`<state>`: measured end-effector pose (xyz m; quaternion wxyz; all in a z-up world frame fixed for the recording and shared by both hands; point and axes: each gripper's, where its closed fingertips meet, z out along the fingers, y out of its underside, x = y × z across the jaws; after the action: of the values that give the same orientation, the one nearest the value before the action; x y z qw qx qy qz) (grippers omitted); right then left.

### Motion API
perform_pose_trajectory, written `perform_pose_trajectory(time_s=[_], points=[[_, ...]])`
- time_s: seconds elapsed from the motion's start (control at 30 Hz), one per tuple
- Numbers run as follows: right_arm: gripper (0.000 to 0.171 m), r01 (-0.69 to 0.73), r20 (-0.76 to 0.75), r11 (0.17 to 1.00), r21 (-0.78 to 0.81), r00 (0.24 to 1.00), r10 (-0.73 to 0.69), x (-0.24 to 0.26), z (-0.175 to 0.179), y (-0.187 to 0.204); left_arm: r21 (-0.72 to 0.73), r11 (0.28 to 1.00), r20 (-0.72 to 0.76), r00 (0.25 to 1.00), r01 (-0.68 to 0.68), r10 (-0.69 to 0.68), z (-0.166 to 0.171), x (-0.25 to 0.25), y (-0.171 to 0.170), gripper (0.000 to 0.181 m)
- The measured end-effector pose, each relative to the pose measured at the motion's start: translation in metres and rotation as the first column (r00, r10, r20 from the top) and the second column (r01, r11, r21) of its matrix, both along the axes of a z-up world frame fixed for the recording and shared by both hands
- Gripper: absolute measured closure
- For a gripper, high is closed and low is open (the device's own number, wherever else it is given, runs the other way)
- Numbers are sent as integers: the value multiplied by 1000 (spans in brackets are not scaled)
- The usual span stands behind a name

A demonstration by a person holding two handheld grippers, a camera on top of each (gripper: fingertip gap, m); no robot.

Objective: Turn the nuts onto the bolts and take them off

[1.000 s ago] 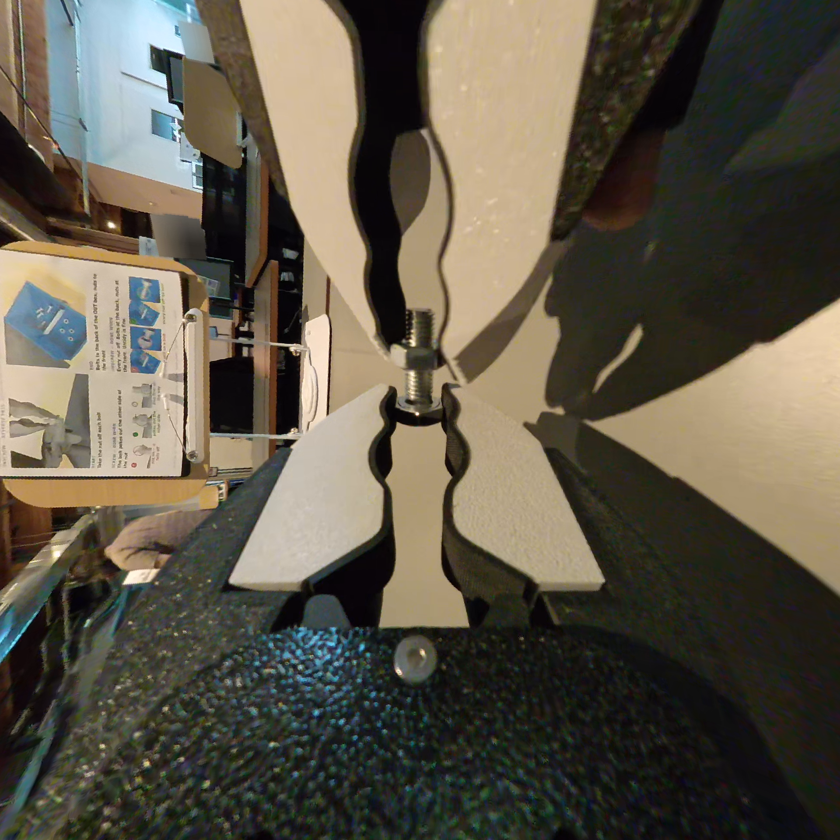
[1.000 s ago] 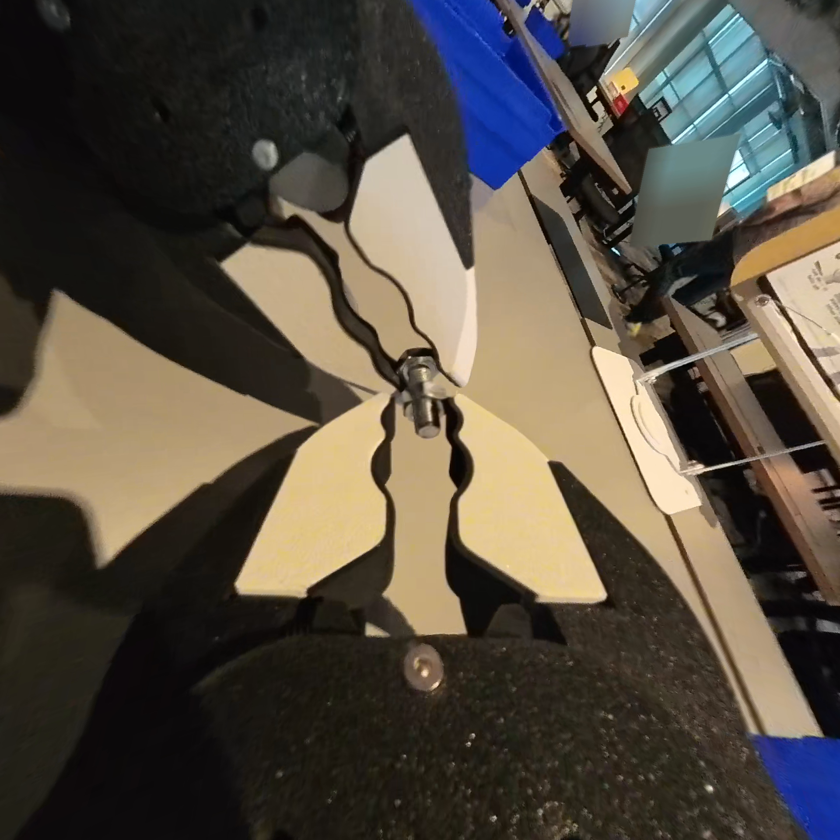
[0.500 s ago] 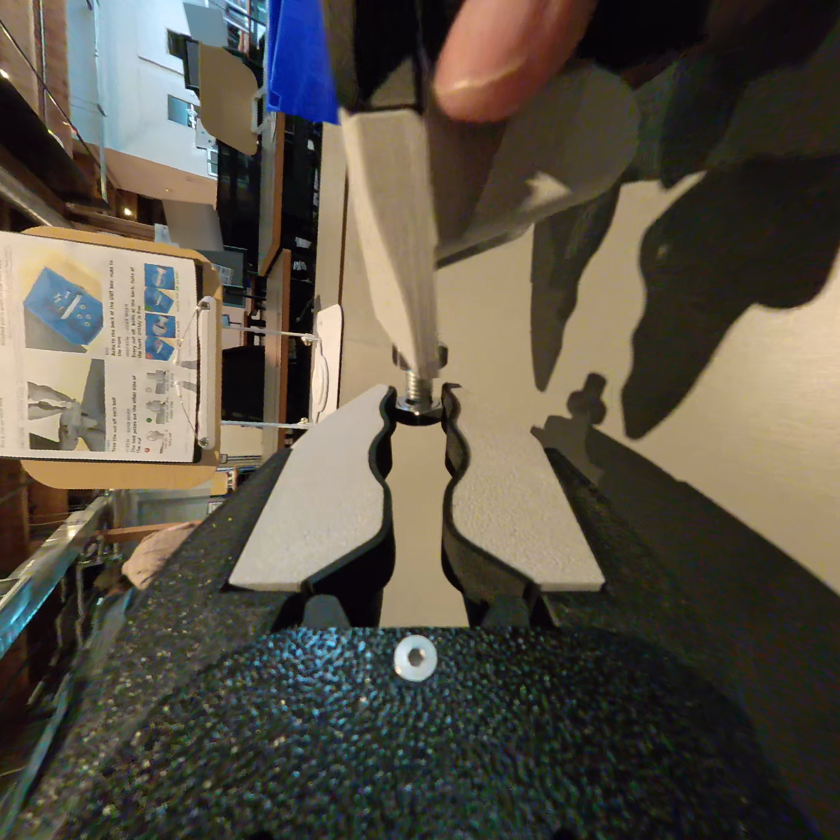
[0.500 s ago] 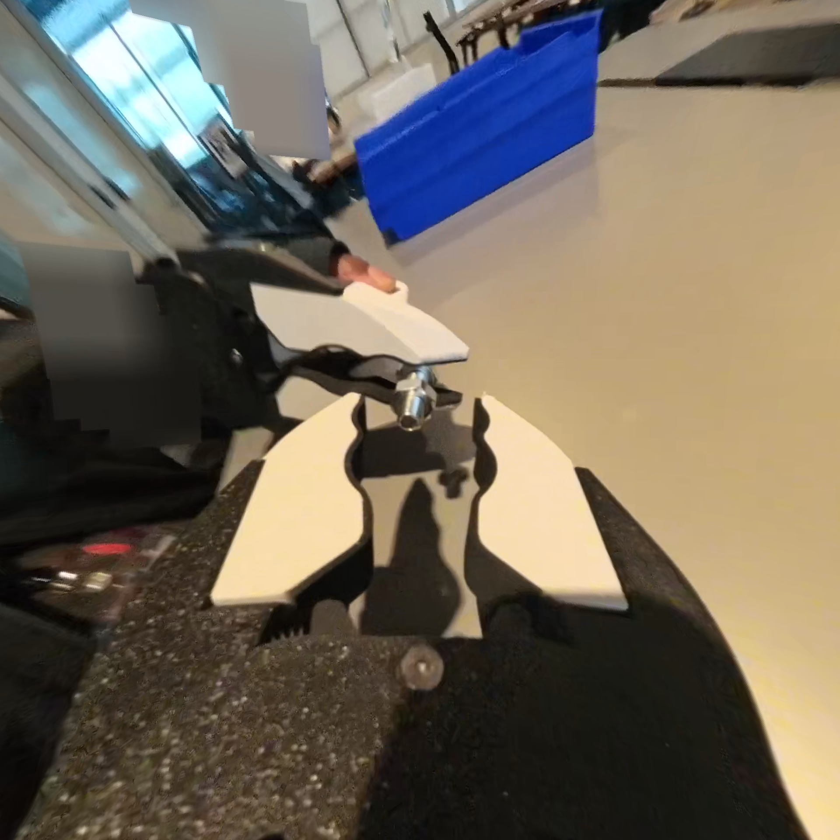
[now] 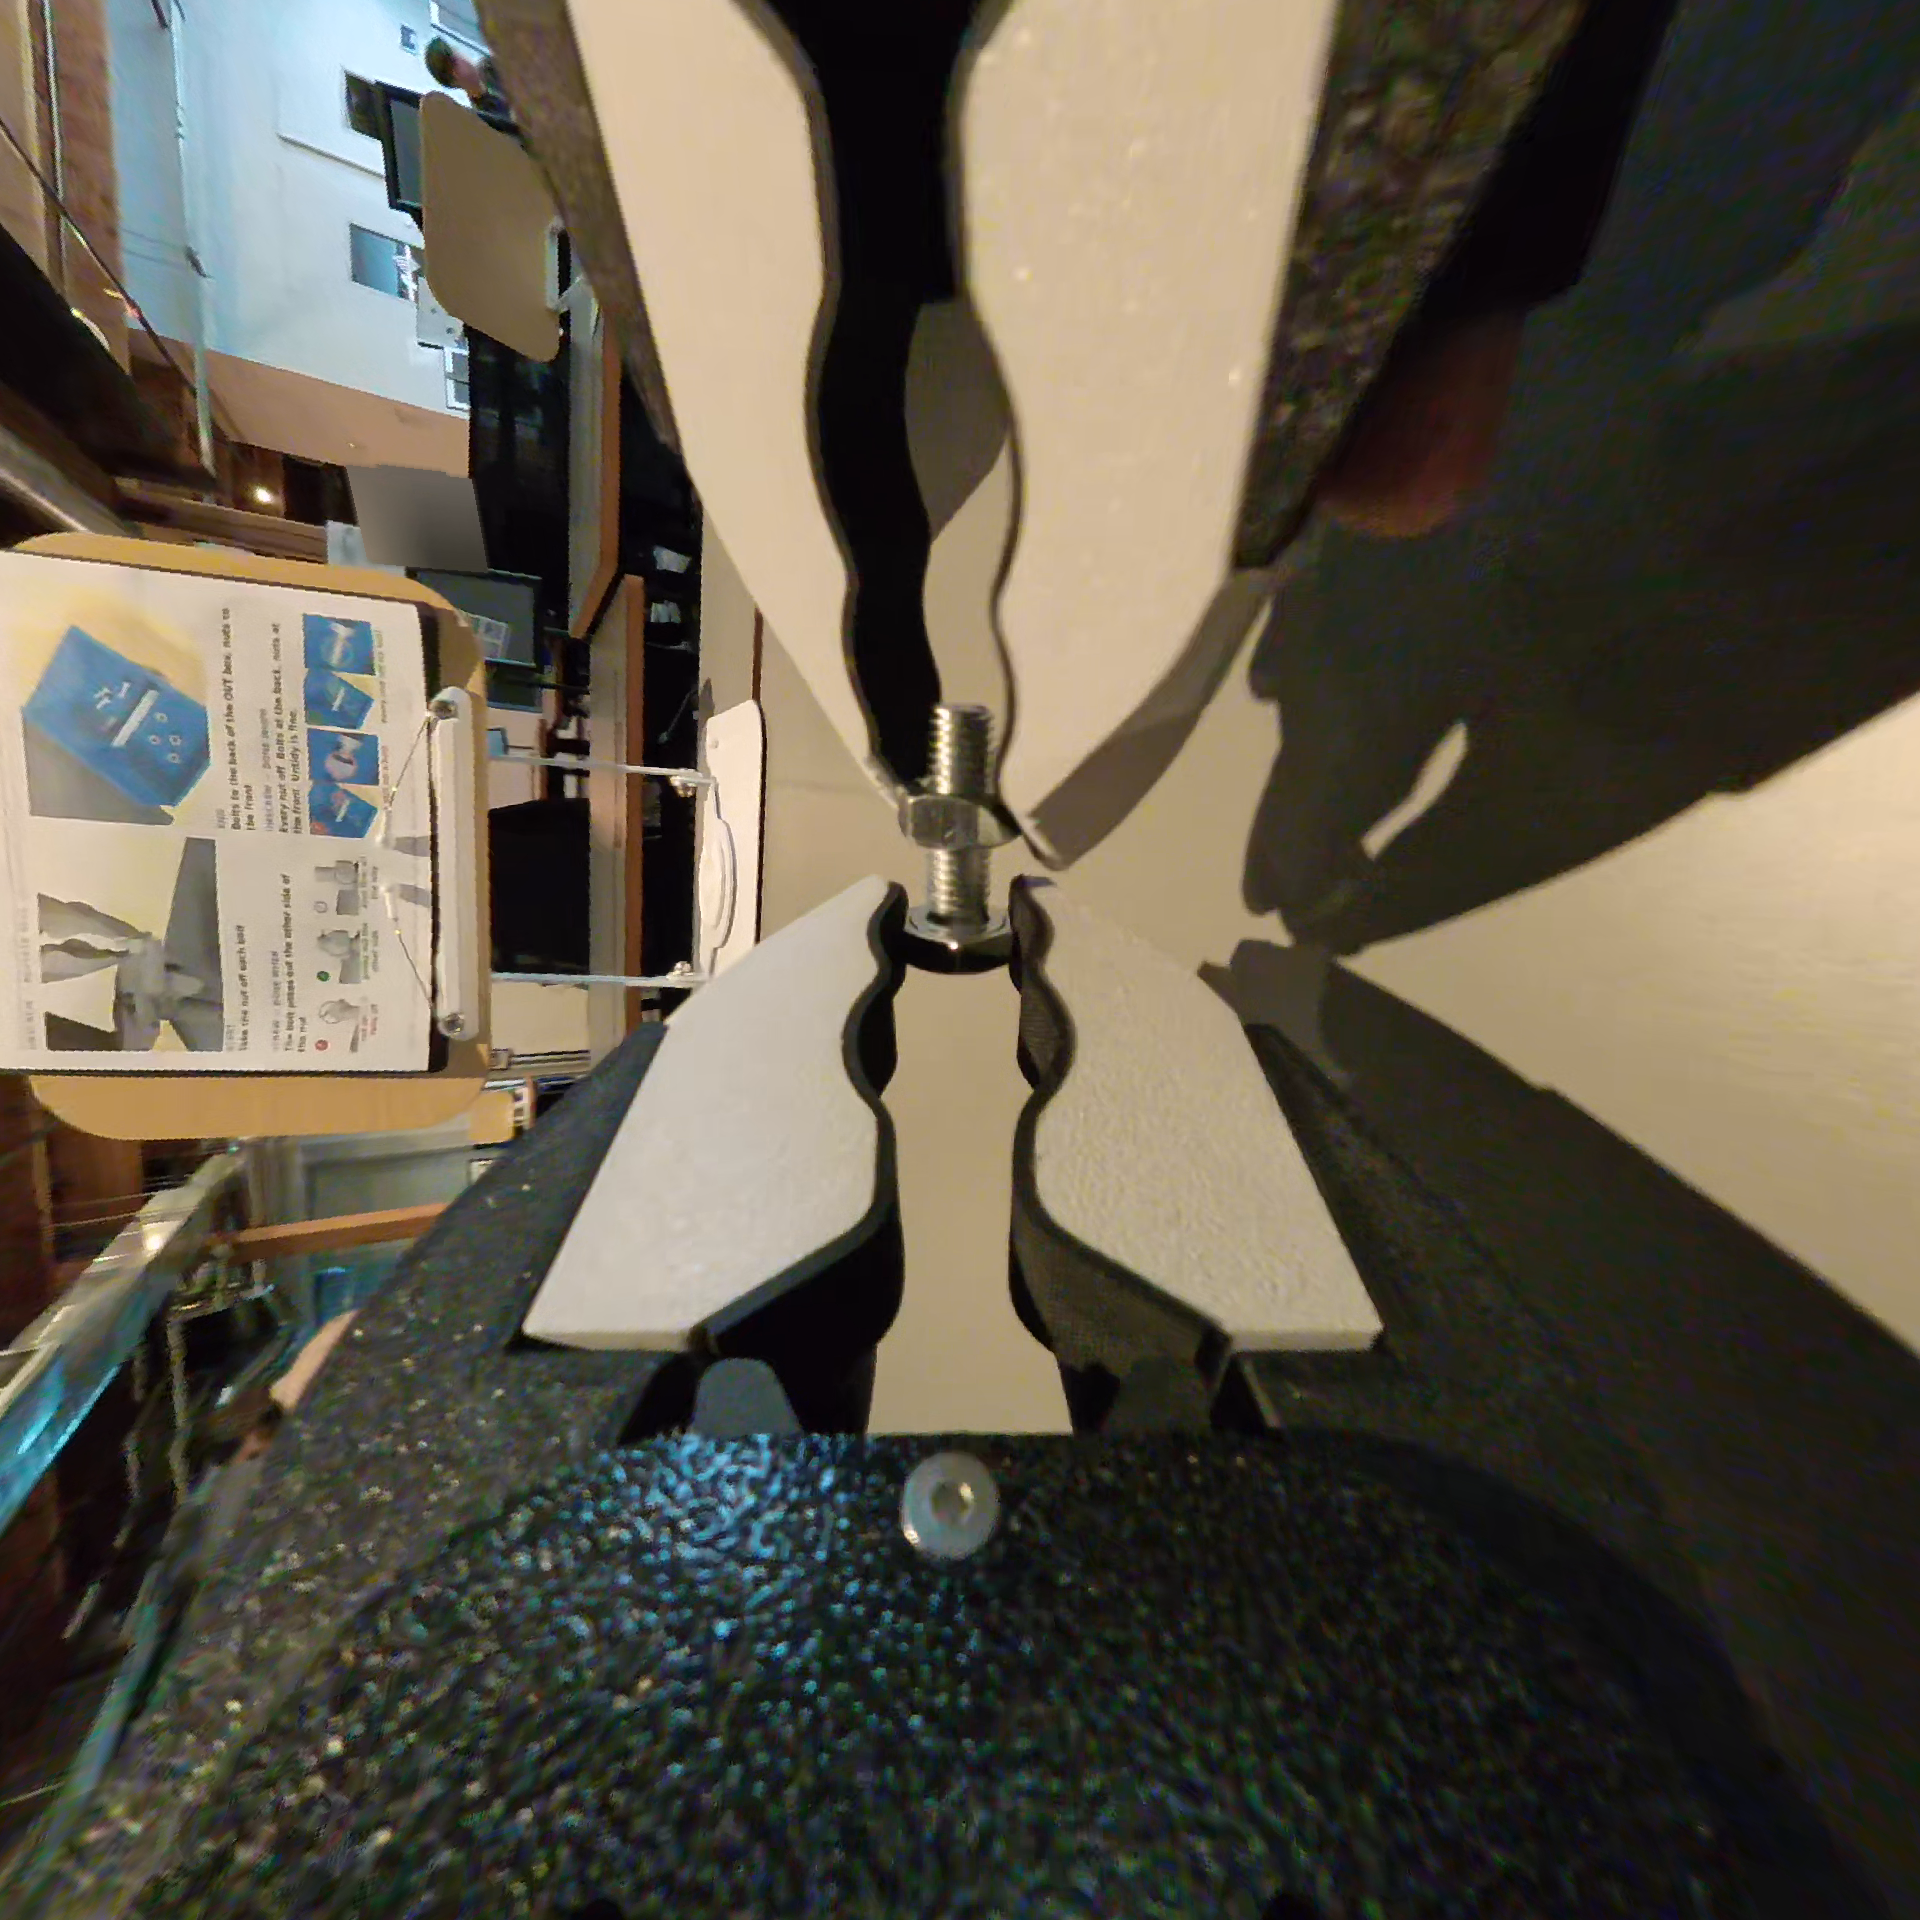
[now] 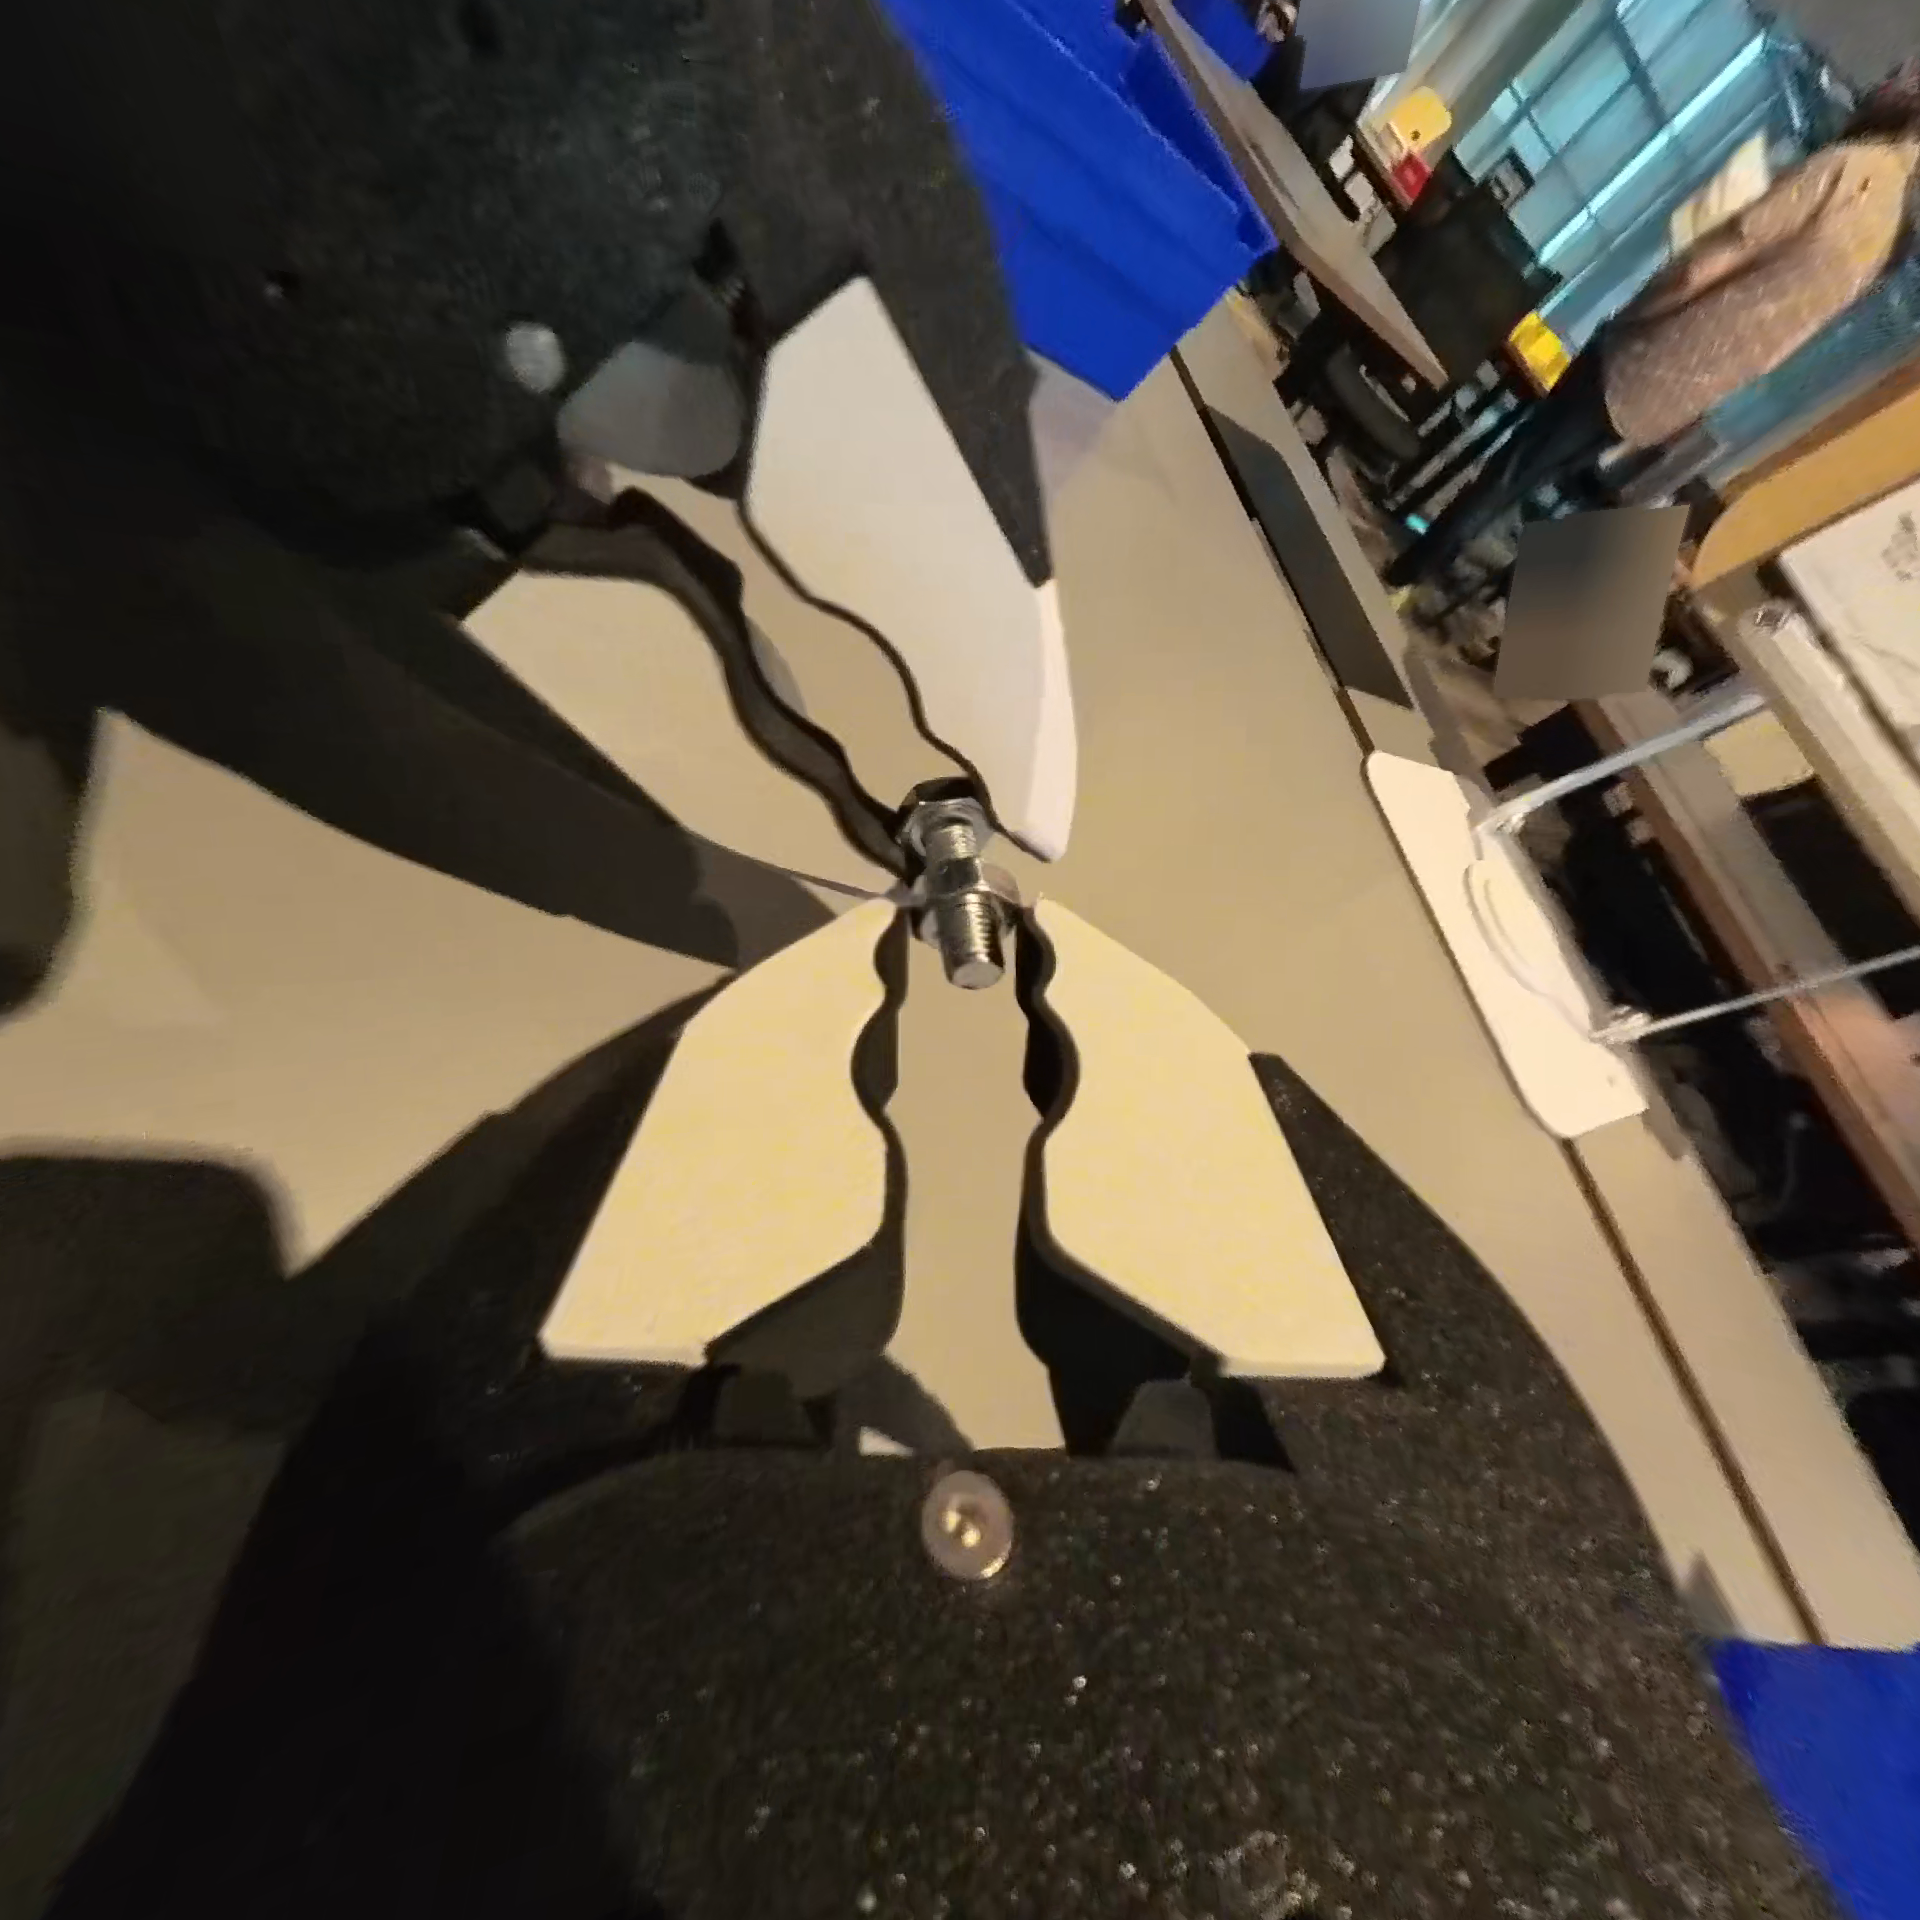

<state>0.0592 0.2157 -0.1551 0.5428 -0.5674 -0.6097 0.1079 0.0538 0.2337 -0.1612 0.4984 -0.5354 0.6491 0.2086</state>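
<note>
Regripping after a half-second release, your right gripper (image 6: 961, 899) clamps the nut (image 6: 961, 881) again; your left gripper (image 5: 951, 914) still pinches the bolt (image 5: 958, 821) head, ready for another turn.

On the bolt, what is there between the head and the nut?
Only bare thread of the bolt lies between its head, held in the left gripper, and the nut in the right gripper; the left wrist view shows it.

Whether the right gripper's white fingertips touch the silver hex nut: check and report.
Touching. The left wrist view shows the right gripper shut on the silver hex nut, both fingertips pressed against its sides on the bolt.
</note>
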Motion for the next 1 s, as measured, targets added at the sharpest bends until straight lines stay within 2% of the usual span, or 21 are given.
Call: perform_pose_trajectory(time_s=[0.1, 0.17, 0.27, 0.33, 0.37, 0.4, 0.47, 0.57, 0.67, 0.77, 0.87, 1.0], points=[[152, 18, -62, 979, -203, 998, -31, -1, -3, 0, 46, 999, -42, 999, -12, 14, 1, -2, 2, 163], [152, 1, -147, 907, -421, 987, -69, -3, -3, -2, 94, 995, -82, 996, -21, 29, 3, -4, 3, 163], [152, -148, -321, 656, -740, 935, -151, -6, 1, -7, 134, 991, -99, 994, -23, 37, 6, -4, 2, 163], [152, -274, -404, 490, -827, 897, -180, -7, 4, -10, 114, 993, -78, 997, -16, 25, 6, -2, 2, 163], [152, -317, -431, 448, -836, 884, -178, -6, 6, -11, 108, 994, -66, 998, -13, 20, 6, -1, 1, 163], [146, -340, -451, 445, -829, 876, -171, -5, 9, -10, 99, 995, -53, 998, -10, 15, 7, 0, 0, 163], [136, -320, -453, 545, -775, 882, -127, -2, 13, -6, 75, 997, -36, 999, -11, 14, 6, 0, 1, 163], [118, -170, -316, 781, -601, 948, -37, 3, 6, -1, 55, 998, -21, 1000, -10, 11, 6, -2, 1, 163], [116, -73, -189, 933, -352, 982, 6, 6, 5, 2, 43, 999, -6, 1000, -7, 7, 7, -2, 1, 163], [122, -34, -101, 990, -136, 995, 20, 5, 8, 1, 21, 1000, 8, 1000, 5, -5, 6, 0, -1, 162], [129, -20, -15, 1000, 19, 1000, 21, 6, 6, 2, -8, 1000, 26, 1000, 14, -14, 4, 1, -1, 162], [135, -34, 19, 997, 73, 999, 33, 3, 3, -2, -8, 1000, 18, 999, 28, -28, 3, 2, -3, 163]])
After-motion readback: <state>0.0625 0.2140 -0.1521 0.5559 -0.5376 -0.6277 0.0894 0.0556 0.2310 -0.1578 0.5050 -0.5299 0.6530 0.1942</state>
